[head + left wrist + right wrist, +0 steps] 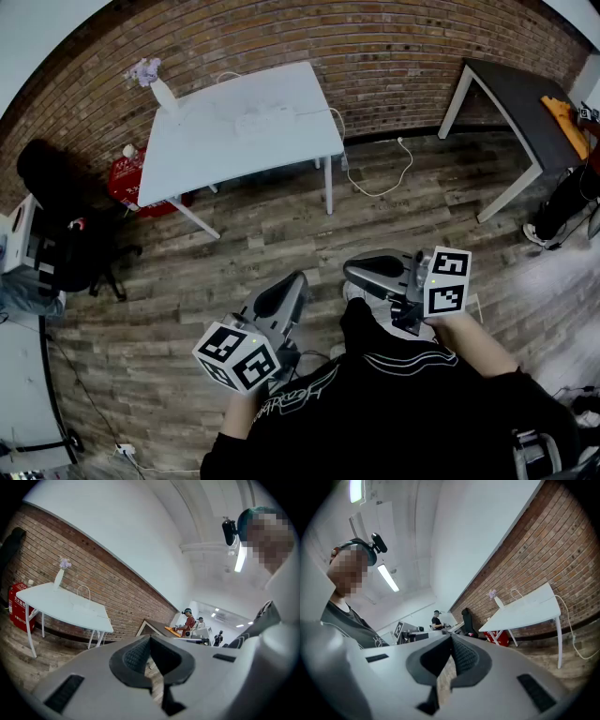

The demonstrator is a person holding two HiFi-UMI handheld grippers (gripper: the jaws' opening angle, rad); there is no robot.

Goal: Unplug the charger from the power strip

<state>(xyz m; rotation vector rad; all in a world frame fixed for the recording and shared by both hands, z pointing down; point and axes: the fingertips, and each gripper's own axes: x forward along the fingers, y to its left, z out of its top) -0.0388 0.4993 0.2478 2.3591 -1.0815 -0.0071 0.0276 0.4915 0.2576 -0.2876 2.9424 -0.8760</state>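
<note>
A white power strip [265, 120] lies on the white table [206, 155] across the room, and its white cable [380, 183] trails off the table's right end onto the wooden floor. At this distance the charger cannot be told apart from the strip. My left gripper [296, 281] and right gripper [351, 271] are held close to my body, far from the table, both shut with nothing between the jaws. In the left gripper view the left gripper [151, 643] points past the table [65, 607]. The right gripper [451, 641] has the table [529, 611] at its right.
A vase with flowers [152, 80] stands on the table's far left corner. A red box [127, 178] sits beside the table, and a black chair with a bag [70, 239] stands at left. A dark table [520, 103] holding an orange thing [567, 117] is at right. The wall is brick.
</note>
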